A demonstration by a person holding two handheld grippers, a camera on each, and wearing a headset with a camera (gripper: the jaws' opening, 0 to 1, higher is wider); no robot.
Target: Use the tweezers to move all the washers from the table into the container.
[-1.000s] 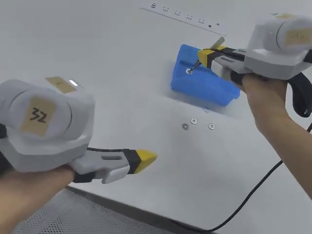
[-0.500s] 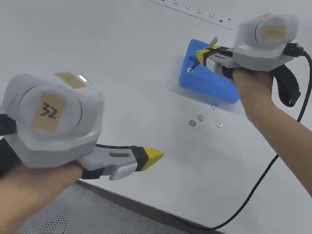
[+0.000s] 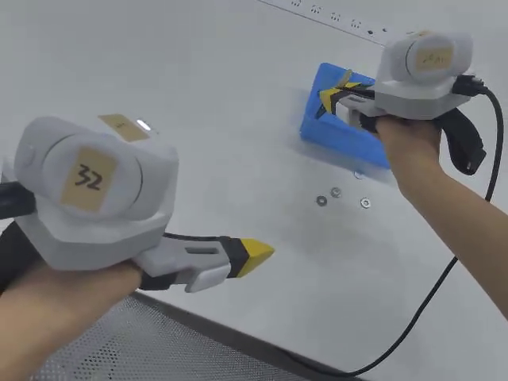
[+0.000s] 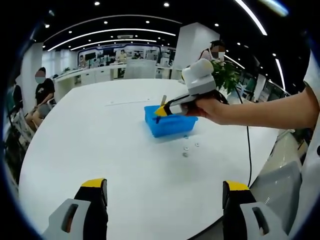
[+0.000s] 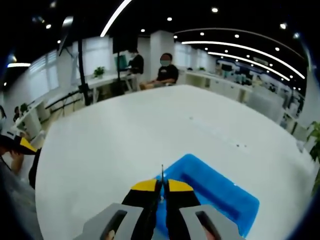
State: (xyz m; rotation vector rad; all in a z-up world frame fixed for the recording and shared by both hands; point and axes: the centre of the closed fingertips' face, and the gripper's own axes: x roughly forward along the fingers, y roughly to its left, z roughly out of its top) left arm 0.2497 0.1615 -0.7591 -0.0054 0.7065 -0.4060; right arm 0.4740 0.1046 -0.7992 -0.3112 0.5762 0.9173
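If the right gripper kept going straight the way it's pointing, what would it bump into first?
Most likely the blue container: the right gripper, shut on the tweezers, points into it, so the tweezers' tip would touch its inside first. Depth is unclear; it might instead pass over to the table.

A: Left hand-held gripper (image 3: 255,255), position?
B: Low, at the near edge of the white surface (image 3: 198,119). Yellow tips point right. Paper tag (image 3: 86,179) reads 32.
A: Right hand-held gripper (image 3: 328,97)?
B: Over the blue plastic rectangular container (image 3: 337,133), tips pinched on the slim metal tweezers (image 3: 347,77), whose back end pokes up behind them.
A: Washers?
B: Three small metal ring washers (image 3: 336,192) lie close together on the surface, just beside the container. A black cable (image 3: 444,278) trails from the right unit.
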